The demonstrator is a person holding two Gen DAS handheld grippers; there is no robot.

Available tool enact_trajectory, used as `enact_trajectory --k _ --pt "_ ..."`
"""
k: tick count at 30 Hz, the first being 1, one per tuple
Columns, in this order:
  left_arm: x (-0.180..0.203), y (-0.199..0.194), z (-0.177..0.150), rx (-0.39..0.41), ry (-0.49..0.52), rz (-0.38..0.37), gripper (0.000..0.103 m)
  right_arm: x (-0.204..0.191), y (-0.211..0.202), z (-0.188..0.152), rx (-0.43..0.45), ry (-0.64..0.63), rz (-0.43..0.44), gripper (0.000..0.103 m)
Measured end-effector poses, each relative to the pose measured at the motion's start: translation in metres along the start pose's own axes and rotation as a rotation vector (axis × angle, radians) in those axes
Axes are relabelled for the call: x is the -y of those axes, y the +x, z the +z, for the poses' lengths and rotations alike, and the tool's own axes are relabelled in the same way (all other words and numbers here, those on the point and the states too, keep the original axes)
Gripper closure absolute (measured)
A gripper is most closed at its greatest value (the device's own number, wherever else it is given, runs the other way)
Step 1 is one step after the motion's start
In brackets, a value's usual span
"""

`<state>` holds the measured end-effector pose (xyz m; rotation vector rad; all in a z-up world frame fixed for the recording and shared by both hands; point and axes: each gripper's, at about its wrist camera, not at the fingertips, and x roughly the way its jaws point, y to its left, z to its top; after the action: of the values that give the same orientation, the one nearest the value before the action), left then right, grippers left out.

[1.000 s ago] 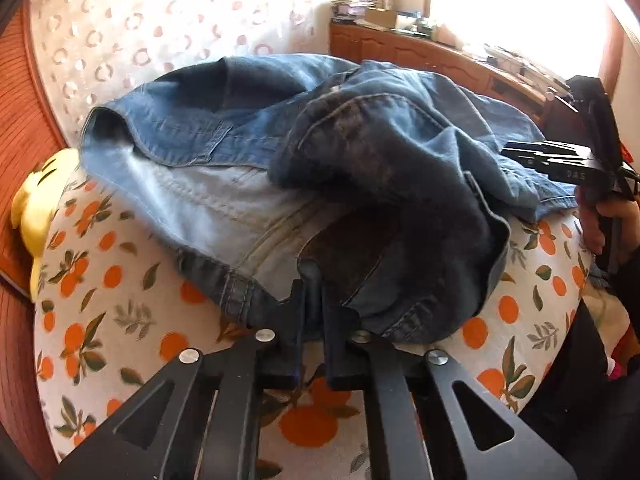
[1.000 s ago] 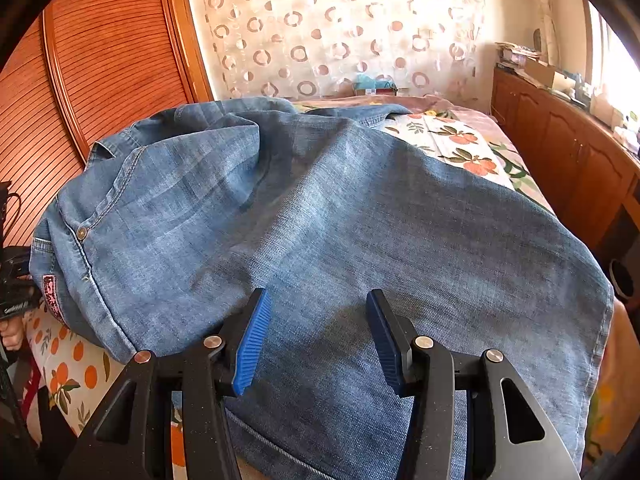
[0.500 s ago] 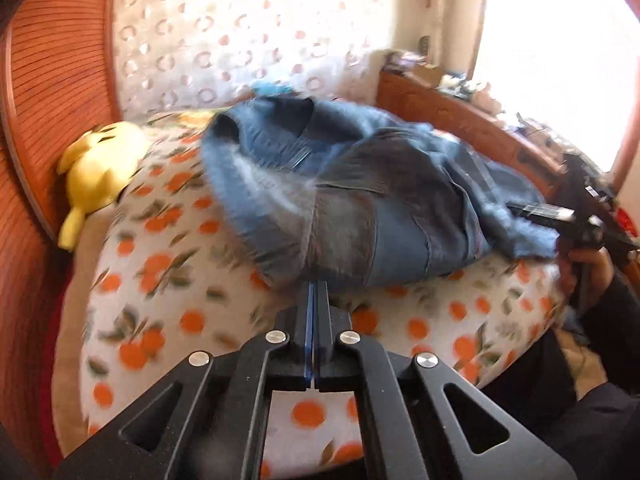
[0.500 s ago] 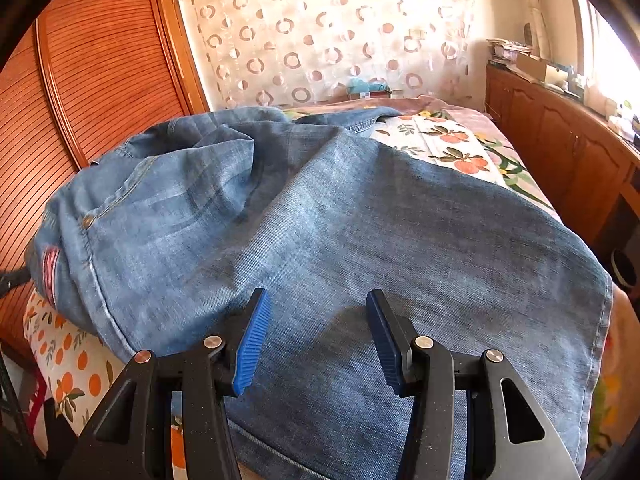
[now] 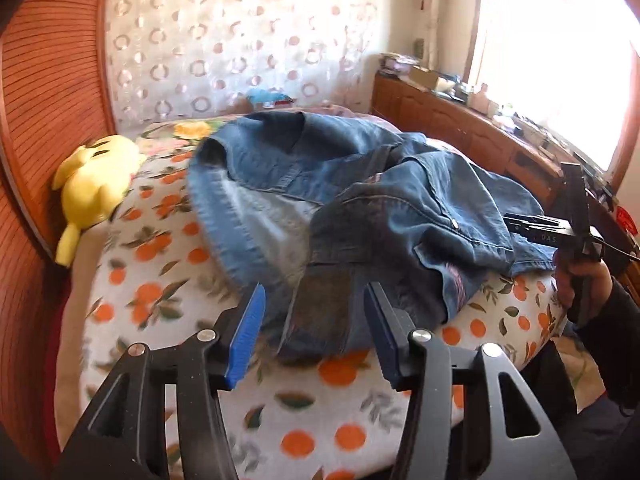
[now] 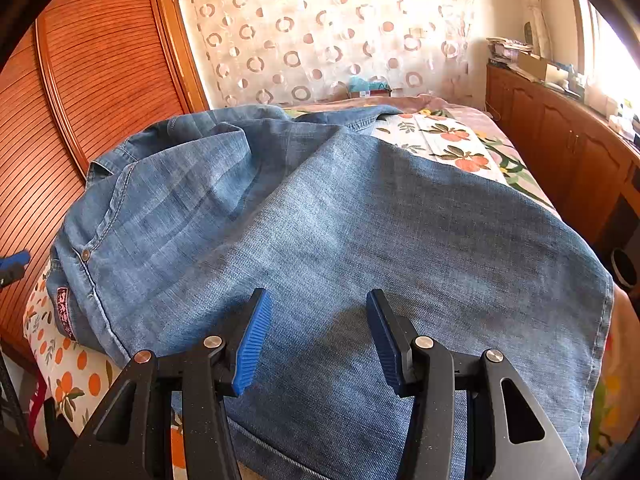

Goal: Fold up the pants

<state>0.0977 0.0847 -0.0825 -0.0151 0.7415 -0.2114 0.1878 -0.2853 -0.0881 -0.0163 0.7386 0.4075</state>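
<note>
Blue jeans (image 5: 380, 208) lie crumpled on the orange-print bedspread (image 5: 160, 280), waist end heaped toward the near edge. My left gripper (image 5: 314, 292) hovers just short of that heap, its jaws opening. The denim shows beyond the blue pads (image 5: 246, 336), but they press on nothing. In the right wrist view a flat jeans leg (image 6: 360, 220) stretches across the bed. My right gripper (image 6: 319, 296) hangs open above it, gripping nothing. A hand holds the right gripper (image 5: 548, 232) at the bed's right side. A blue pad of the left gripper (image 6: 14, 260) peeks in at the left edge.
A yellow plush toy (image 5: 92, 184) lies at the bed's left side by the slatted wooden wardrobe (image 6: 100, 80). A cluttered wooden cabinet (image 5: 460, 132) runs under the bright window on the right. A patterned curtain (image 6: 340, 32) hangs behind the bed.
The left gripper drew back and up from the jeans' near edge. Its jaws, shut in both earlier frames, now stand apart. The right gripper has stayed put, still open.
</note>
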Motion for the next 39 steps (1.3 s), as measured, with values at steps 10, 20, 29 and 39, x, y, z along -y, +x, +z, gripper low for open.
enact_trajectory --k 10,20,29,39 --pt "0.005 0.063 -0.008 -0.196 0.012 -0.008 0.054 -0.001 0.0 0.0 0.001 0.0 0.001 0.051" --pt "0.014 -0.02 -0.012 0.057 -0.03 -0.05 0.087 0.004 -0.005 -0.001 0.032 0.021 -0.01 0.051" --pt "0.005 -0.042 -0.031 0.049 -0.055 -0.013 0.087 0.015 -0.023 -0.003 0.082 0.018 -0.046 0.051" --pt "-0.011 -0.045 -0.037 0.042 -0.103 0.004 0.063 0.03 -0.06 -0.022 0.052 0.048 -0.076 0.051"
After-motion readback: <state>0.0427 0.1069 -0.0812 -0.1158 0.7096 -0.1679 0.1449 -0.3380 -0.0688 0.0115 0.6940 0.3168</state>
